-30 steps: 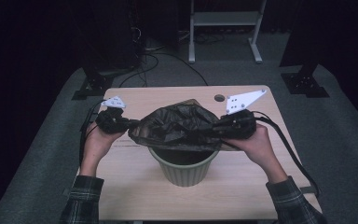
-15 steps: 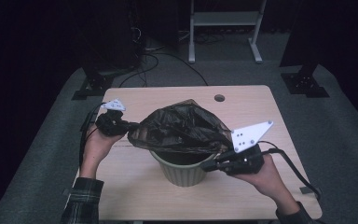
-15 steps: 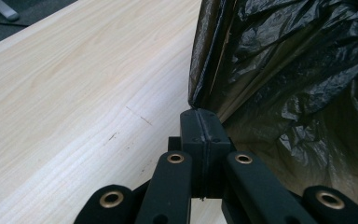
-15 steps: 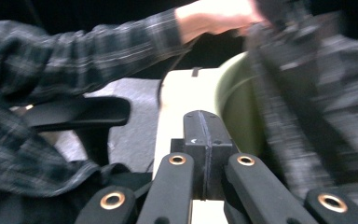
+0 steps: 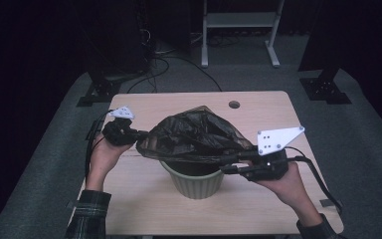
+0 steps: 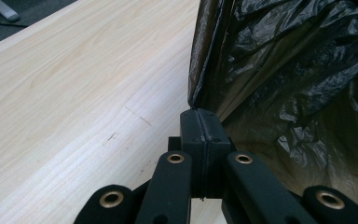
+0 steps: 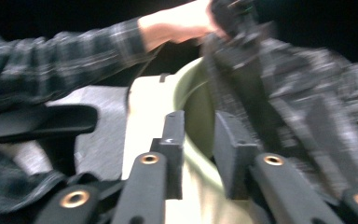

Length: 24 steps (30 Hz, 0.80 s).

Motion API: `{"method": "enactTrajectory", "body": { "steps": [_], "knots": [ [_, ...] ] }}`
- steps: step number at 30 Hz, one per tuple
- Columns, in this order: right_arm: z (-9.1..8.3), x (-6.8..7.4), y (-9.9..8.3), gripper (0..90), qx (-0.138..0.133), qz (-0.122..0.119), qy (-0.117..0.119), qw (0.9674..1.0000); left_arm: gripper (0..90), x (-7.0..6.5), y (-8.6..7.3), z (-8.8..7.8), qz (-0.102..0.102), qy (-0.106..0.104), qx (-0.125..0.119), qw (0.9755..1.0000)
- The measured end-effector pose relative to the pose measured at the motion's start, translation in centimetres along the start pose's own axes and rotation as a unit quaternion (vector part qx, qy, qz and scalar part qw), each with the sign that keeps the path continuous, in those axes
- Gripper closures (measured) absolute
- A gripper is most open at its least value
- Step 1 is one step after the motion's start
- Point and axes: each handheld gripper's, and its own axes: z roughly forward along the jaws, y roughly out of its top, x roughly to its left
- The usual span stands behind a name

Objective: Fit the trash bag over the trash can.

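The black bag [image 5: 195,137] hangs spread over the green bin [image 5: 195,180] in the middle of the table [image 5: 273,107]. The left gripper [image 5: 140,135] pinches the bag's edge tight between its jaws. The right gripper [image 5: 229,165] has just been opening its jaws; they stand apart at the bin's rim, and nothing is squeezed between them, with the bag just beside

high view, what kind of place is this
Probably a lab or studio set up for recording, not a home. A lone wooden table stands on grey carpet in a dark room, with cables trailing on the floor and a metal stand behind it.
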Motion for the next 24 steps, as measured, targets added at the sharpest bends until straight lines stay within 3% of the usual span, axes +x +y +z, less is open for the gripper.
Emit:
{"method": "enactTrajectory", "body": {
  "steps": [5,11,14,15,18,24],
  "knots": [
    [0.2,-1.6,0.8,54.4,-0.014,0.013,-0.027,0.9995,90.0,-0.2,0.1,0.1,-0.001,-0.002,-0.002,1.0000],
    [2.1,-3.2,1.9,47.2,-0.012,0.025,-0.032,0.9991,90.0,-0.2,0.1,0.0,0.002,-0.004,-0.002,1.0000],
    [3.0,-3.7,2.0,56.3,0.001,0.027,-0.055,0.9981,90.0,-0.3,0.1,0.0,0.002,-0.006,-0.004,1.0000],
    [3.2,-3.9,1.9,70.1,0.004,0.029,-0.055,0.9981,90.0,-0.3,0.1,-0.1,0.003,-0.007,-0.003,1.0000],
    [3.5,-4.0,1.8,87.8,0.012,0.030,-0.042,0.9986,90.0,-0.4,0.0,-0.2,0.004,-0.007,-0.003,1.0000],
    [3.3,-1.5,1.8,89.8,0.007,0.014,0.021,0.9997,90.0,-0.8,-0.2,-0.6,0.004,-0.010,-0.006,0.9999]
  ]
}}
